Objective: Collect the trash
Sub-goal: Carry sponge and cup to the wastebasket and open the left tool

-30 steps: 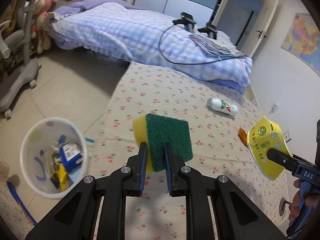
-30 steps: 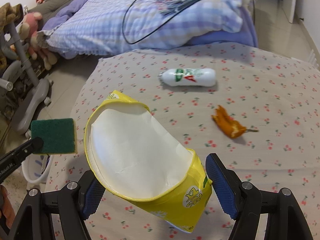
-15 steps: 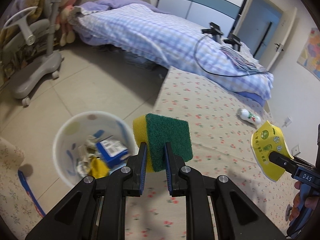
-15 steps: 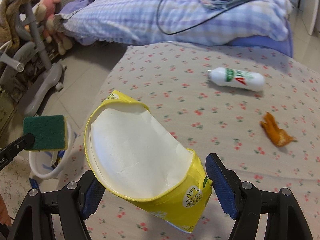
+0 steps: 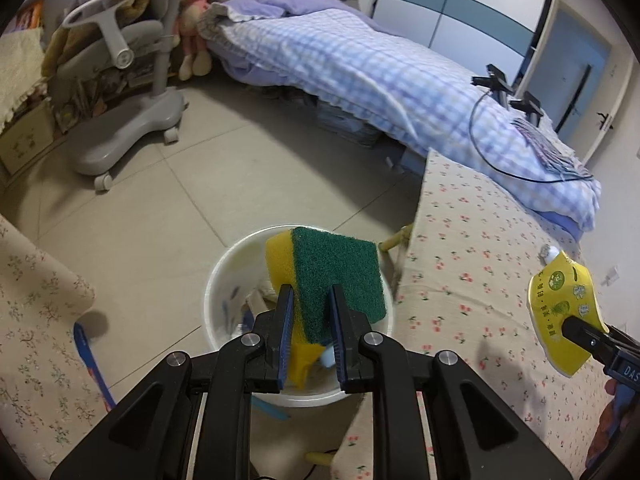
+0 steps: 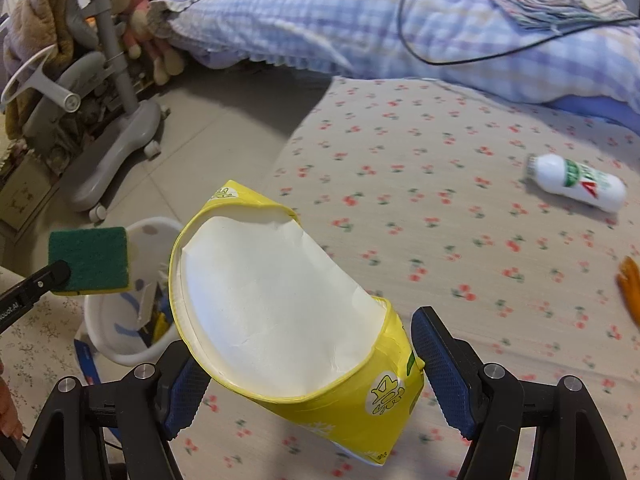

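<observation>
My left gripper (image 5: 310, 300) is shut on a yellow sponge with a green scouring face (image 5: 336, 272) and holds it directly above the white trash bin (image 5: 224, 280) on the floor. The sponge (image 6: 90, 258) and bin (image 6: 108, 332) also show in the right wrist view. My right gripper (image 6: 304, 364) is shut on a squashed yellow paper cup (image 6: 280, 312), held over the floral table's left part; the cup also shows in the left wrist view (image 5: 562, 312). A white bottle (image 6: 580, 188) and an orange peel (image 6: 630, 284) lie on the table.
The floral-cloth table (image 6: 440, 200) has its edge right beside the bin. A bed with a checked blue quilt (image 5: 380, 72) stands behind. A grey wheeled chair base (image 5: 124, 140) stands on the tiled floor at left. A second floral surface (image 5: 36, 320) is at near left.
My left gripper has carried the sponge left, off the table, to above the bin. My right gripper with the cup has shifted left towards the table's edge.
</observation>
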`<act>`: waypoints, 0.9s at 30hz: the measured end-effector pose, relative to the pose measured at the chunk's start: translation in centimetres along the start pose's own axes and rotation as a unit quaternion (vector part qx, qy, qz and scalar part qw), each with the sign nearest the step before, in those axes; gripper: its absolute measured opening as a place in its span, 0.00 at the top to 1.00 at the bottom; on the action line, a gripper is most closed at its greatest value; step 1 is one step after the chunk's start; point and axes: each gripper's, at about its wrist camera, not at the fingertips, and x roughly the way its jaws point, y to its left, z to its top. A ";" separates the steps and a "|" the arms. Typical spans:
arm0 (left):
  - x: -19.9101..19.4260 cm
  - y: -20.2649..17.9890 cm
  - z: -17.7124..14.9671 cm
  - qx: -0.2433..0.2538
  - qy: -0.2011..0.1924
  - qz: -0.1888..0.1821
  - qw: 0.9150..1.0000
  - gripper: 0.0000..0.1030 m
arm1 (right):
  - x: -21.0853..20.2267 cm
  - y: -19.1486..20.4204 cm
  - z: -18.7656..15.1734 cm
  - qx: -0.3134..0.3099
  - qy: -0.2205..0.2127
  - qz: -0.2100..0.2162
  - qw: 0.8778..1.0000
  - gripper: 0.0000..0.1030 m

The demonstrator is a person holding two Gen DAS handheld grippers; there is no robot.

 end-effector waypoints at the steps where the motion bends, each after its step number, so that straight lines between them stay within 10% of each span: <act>1: 0.1 0.2 0.1 -0.001 0.005 0.005 1.000 0.77 | 0.4 0.6 0.1 -0.002 0.001 0.004 1.000 0.22; 6: 0.3 1.7 -0.1 -0.016 0.026 0.040 0.999 0.23 | 1.6 2.4 0.4 -0.010 0.004 0.014 1.000 0.22; 27: -1.8 7.0 -1.1 0.014 0.014 0.105 0.994 0.14 | 7.7 10.7 1.7 -0.034 0.019 0.074 0.997 0.22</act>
